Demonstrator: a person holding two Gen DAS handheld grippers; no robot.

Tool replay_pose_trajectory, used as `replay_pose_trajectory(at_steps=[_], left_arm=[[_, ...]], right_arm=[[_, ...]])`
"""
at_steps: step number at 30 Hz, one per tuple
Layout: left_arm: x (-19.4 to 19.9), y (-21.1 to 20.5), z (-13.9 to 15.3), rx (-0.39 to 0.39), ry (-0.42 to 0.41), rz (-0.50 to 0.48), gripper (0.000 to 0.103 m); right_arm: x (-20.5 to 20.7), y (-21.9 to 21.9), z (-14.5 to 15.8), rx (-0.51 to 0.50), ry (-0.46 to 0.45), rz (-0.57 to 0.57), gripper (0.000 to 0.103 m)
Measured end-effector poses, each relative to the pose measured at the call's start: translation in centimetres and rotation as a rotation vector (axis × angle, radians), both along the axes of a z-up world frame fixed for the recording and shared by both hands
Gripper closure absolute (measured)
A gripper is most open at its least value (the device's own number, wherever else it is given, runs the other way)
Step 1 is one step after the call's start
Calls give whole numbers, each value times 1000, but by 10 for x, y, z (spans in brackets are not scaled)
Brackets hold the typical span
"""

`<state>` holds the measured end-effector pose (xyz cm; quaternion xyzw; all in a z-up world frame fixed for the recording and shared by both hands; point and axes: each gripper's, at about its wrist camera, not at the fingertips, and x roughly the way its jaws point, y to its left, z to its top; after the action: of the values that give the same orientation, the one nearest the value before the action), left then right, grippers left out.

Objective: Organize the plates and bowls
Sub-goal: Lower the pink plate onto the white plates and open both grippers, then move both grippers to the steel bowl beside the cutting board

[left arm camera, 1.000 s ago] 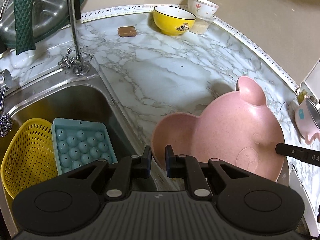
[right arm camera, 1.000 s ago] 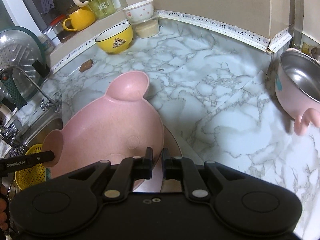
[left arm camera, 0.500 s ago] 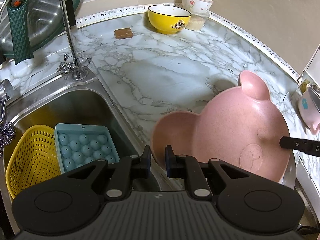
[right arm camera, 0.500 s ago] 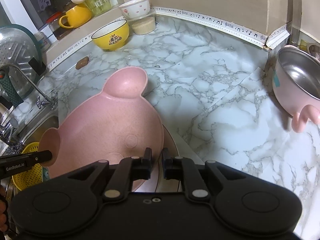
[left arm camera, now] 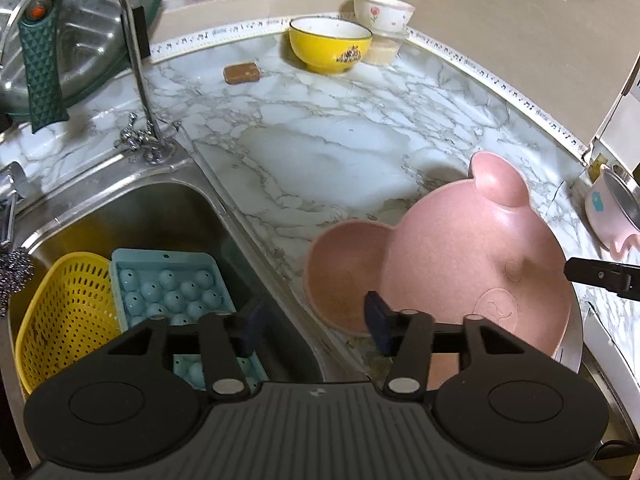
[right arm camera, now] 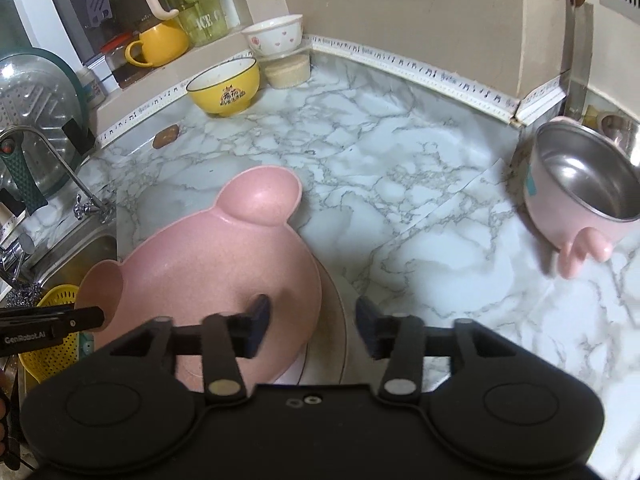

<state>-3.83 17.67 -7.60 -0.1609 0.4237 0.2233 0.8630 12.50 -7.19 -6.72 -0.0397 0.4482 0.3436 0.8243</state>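
A pink bear-shaped plate (left arm camera: 460,264) (right arm camera: 216,264) lies on a pale round plate (right arm camera: 336,332) at the front of the marble counter. My left gripper (left arm camera: 316,322) sits at the plate's left ear. Its jaws are opening, and the ear's rim lies between them with the pads off it. My right gripper (right arm camera: 312,326) is at the plate's right edge, also opening. That rim stands between its fingers, untouched. Each view shows the other gripper's fingertip at the plate's far side.
A yellow bowl (left arm camera: 330,46) and a white flowered bowl (left arm camera: 382,10) stand at the back of the counter. A pink steel-lined pot (right arm camera: 580,184) sits at the right. The sink (left arm camera: 120,208) at the left holds a yellow colander (left arm camera: 64,312) and a blue tray (left arm camera: 172,288).
Both grippers were shut on the pink plate's rim and now stand with their jaws apart. The plate has stayed on the pale plate.
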Motion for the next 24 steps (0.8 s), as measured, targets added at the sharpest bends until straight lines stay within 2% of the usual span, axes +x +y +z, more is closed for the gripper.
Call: replay_pose_trajectory(at_steps=[7,10,14,17,24], left_arm=[[-16,-8,17,30,-31,-15,47],[-19,-14,29,40,-64,-31,35],[-17,-25,43,57,-110,-69,32],[-13,-35,52,70,-143,-102,25],[9,-59,62,78,-174,-174,25]], right_arm=[[-15,-10,21,11,-88,13,19],[-20,-15,31,27,-115,22,15],[-27,-20,44,39,-151,18,4],[-33,-26,52,44,-191,9,1],[-36,-49,67,62,-229,-28,0]])
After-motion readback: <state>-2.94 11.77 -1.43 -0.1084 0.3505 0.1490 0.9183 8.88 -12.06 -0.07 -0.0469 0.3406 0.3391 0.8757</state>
